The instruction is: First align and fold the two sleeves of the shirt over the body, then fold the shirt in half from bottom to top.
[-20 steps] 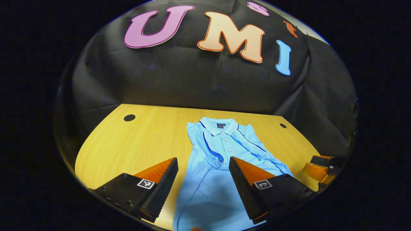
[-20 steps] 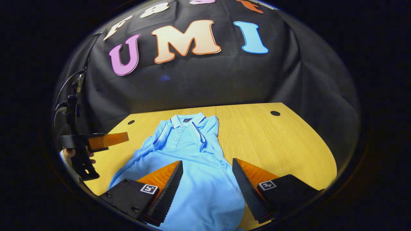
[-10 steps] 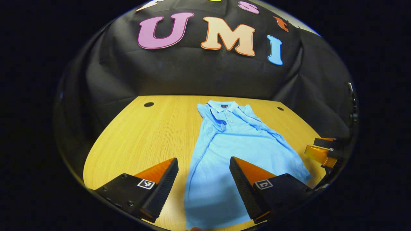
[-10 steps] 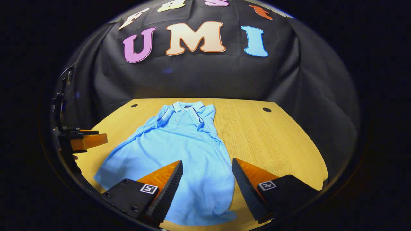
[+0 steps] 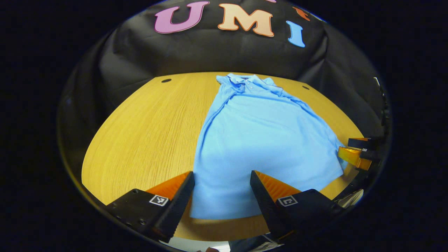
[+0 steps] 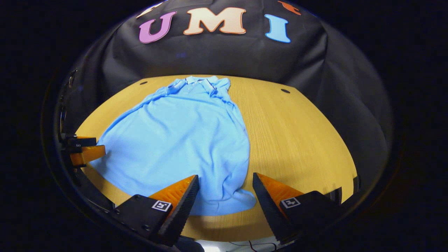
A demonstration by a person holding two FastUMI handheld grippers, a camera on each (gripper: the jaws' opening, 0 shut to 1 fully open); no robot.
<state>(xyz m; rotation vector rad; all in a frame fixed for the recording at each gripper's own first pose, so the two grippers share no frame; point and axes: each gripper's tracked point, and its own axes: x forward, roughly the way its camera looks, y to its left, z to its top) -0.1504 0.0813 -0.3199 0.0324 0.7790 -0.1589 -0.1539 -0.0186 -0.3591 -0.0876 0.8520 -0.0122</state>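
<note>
A light blue polo shirt (image 5: 259,140) (image 6: 182,136) lies flat on the wooden table (image 5: 147,129) (image 6: 297,140), collar toward the far wall, both sleeves folded in over the body. Its bottom hem lies near the table's front edge. My left gripper (image 5: 222,190) is open and hovers above the hem's left part, touching nothing. My right gripper (image 6: 225,194) is open above the hem's right corner, apart from the cloth. The right gripper (image 5: 357,154) also shows at the right rim of the left gripper view, and the left gripper (image 6: 84,150) at the left rim of the right gripper view.
Two small dark round holes (image 5: 166,80) (image 5: 305,87) sit near the table's back corners. Bare wood extends to the left of the shirt in the left gripper view and to the right of it in the right gripper view. Black cloth walls close the back and sides.
Both grippers have drawn back toward the table's front edge and risen, staying open. The whole shirt down to its hem has come into view.
</note>
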